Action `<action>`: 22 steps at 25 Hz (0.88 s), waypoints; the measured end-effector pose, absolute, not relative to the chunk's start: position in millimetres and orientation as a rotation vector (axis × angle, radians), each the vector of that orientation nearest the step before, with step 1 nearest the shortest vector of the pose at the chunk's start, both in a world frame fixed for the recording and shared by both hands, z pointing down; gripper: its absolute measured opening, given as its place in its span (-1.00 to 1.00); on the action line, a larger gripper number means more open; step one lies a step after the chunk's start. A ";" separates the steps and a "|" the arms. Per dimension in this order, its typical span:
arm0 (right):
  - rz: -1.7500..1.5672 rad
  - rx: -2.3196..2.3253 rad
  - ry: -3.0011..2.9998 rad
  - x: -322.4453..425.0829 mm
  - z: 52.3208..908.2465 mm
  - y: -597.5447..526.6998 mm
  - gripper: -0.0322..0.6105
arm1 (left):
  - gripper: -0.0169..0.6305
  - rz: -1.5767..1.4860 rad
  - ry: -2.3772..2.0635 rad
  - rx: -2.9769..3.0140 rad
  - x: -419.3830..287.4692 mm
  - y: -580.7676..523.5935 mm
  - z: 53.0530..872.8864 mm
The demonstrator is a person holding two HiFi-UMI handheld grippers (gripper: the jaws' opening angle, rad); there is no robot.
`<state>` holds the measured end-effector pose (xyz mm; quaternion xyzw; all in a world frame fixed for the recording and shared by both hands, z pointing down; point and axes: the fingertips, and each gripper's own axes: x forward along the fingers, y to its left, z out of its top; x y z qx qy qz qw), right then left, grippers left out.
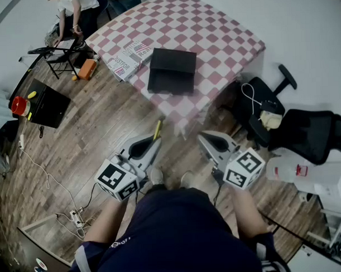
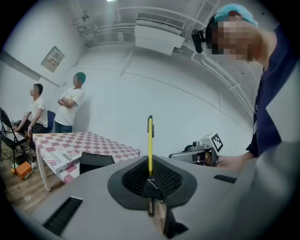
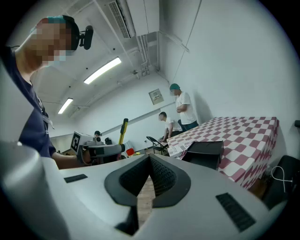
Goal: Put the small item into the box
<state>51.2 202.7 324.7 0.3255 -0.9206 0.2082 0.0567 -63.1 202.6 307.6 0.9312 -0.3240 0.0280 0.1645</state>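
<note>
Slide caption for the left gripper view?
Left tool grips an upright yellow pen; black box sits on the checkered table ahead.

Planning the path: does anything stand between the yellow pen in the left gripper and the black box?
Nothing visible does. Between the yellow pen, clamped in the left gripper, and the black box lie only bare floor and the checkered table's near edge.
</note>
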 end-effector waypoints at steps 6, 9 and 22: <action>0.628 0.954 -2.803 62.9 324.4 200.5 -0.85 | -0.81 0.078 -0.949 2.624 -48.6 200.5 308.9; 0.635 0.933 -2.805 70.4 327.6 199.9 -0.85 | -0.81 0.083 -0.964 2.614 -38.8 201.4 312.3; 0.732 0.851 -2.792 124.3 349.4 227.6 -0.84 | -0.81 0.112 -1.012 2.566 12.8 233.2 332.6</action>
